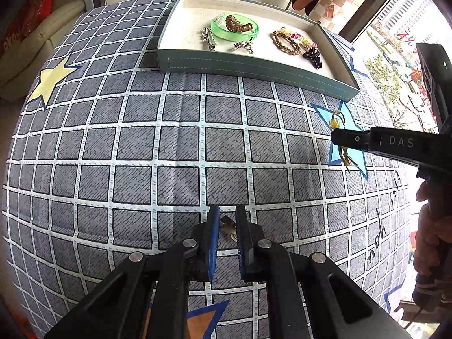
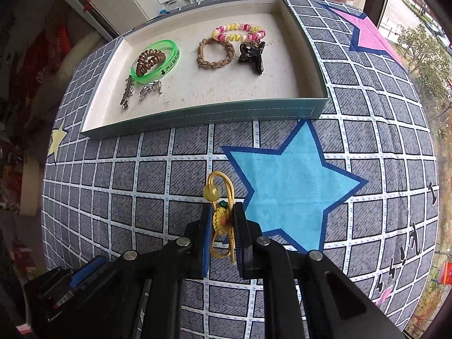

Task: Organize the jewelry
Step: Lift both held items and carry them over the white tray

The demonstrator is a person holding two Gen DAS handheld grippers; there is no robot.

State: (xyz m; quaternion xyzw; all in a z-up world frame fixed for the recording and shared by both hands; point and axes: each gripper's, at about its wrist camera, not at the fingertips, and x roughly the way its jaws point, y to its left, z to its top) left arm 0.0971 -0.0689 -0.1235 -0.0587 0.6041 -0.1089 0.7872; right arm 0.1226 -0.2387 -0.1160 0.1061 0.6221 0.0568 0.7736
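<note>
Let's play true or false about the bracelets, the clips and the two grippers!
1. The green bracelet lies in the tray. True.
2. The right gripper holds a gold cord charm. True.
3. The black hair clip lies on the blue star. False: it is in the tray.
4. The left gripper holds the braided bracelet. False: that bracelet lies in the tray; a small brown piece sits between the left gripper's fingers.
5. The tray has a lid on. False: it is open.

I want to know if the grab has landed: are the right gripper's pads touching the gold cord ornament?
Touching. In the right wrist view the right gripper has both pads pressed against the gold cord ornament, with no gap either side.
</note>
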